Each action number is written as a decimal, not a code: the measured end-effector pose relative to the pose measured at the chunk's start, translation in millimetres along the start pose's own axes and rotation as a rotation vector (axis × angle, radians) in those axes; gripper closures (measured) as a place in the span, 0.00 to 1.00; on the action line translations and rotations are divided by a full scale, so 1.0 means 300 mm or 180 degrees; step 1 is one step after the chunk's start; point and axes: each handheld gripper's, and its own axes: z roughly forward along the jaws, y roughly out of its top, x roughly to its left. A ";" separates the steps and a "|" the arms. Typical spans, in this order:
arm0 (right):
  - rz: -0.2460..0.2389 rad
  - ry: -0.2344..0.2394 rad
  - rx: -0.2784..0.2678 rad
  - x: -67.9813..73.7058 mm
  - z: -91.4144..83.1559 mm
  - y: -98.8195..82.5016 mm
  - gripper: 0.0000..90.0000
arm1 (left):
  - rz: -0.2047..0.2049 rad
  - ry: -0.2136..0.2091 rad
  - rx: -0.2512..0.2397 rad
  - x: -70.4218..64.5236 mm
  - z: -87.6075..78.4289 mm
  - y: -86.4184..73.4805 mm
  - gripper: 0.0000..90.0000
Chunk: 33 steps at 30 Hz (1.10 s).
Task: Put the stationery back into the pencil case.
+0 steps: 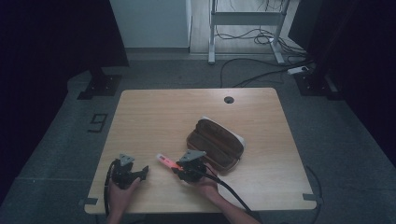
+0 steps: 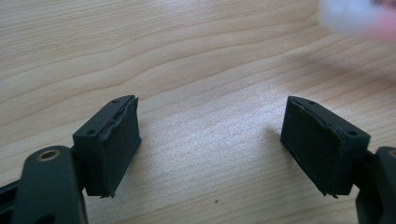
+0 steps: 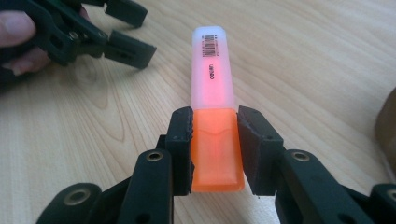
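Note:
A highlighter (image 3: 212,88) with a pale pink barrel and an orange cap lies pointing away from my right gripper (image 3: 215,119), whose two pads press on the sides of the orange cap. In the high view the highlighter (image 1: 166,162) sticks out to the left of the right gripper (image 1: 178,168), near the table's front middle. My left gripper (image 1: 143,172) rests at the front left with its jaws wide apart and nothing between them. Bare wood shows between its pads (image 2: 112,149), and the highlighter's tip (image 2: 359,18) is a blur at the upper right.
A brown pencil case (image 1: 217,142) lies open just right of the right gripper. The wooden table (image 1: 163,112) has a cable hole (image 1: 228,99) near its far edge. Cables and a desk frame (image 1: 247,18) are on the floor beyond.

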 end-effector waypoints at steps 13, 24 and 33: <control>0.0058 0.0083 -0.0172 -0.024 -0.072 0.021 0.73 | 0.0001 0.0001 0.0001 0.000 0.000 0.000 0.22; 0.0065 0.0099 -0.0268 -0.045 -0.130 0.019 0.73 | 0.0001 0.0000 0.0000 0.000 0.000 0.000 0.22; 0.0129 0.0063 -0.0319 -0.081 -0.172 0.003 0.73 | 0.0001 0.0001 0.0001 0.000 0.000 0.000 0.22</control>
